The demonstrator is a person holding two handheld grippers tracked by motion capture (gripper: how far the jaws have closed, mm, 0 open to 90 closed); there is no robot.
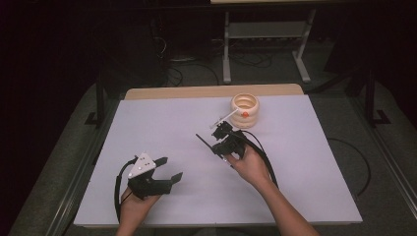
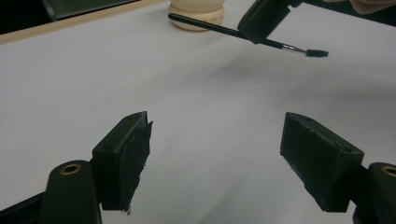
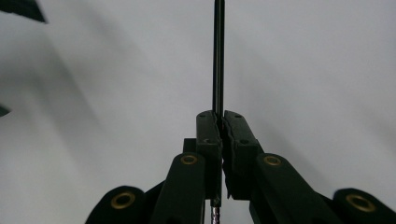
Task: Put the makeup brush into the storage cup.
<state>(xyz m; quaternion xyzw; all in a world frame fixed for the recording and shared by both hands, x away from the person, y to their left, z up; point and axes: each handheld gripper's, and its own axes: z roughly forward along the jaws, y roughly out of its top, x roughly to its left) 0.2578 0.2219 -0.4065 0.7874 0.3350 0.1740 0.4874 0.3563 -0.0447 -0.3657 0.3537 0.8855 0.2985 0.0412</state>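
a cream holder (image 1: 245,109) built of stacked rounded rings is seen at the upper middle of the high view, standing on the white counter (image 1: 162,123). a white stick (image 1: 222,119) is seen leaning out of its open top toward the left, and a small orange spot is seen on its front; what else is inside cannot be told. in the left claw's view the holder's (image 2: 196,13) glossy rounded base is seen at the top edge.

a thin black brush (image 1: 204,142) is gripped by the right claw (image 1: 222,141), just below and left of the holder in the high view. in the right claw's view the jaws are seen pressed together on the slim, smooth black handle (image 3: 218,56), which runs straight up the middle of the frame. in the left claw's view the brush (image 2: 208,25) is seen at the upper right, held above the counter, with a short metal collar and a small dark tuft of bristles at its right end.

the left claw (image 1: 167,169) is seen at the lower left of the high view, released, its blocky matte black jaws spread wide over the bare counter with nothing between them. the counter's surface is smooth and flat, with a pale wooden strip along its far edge.
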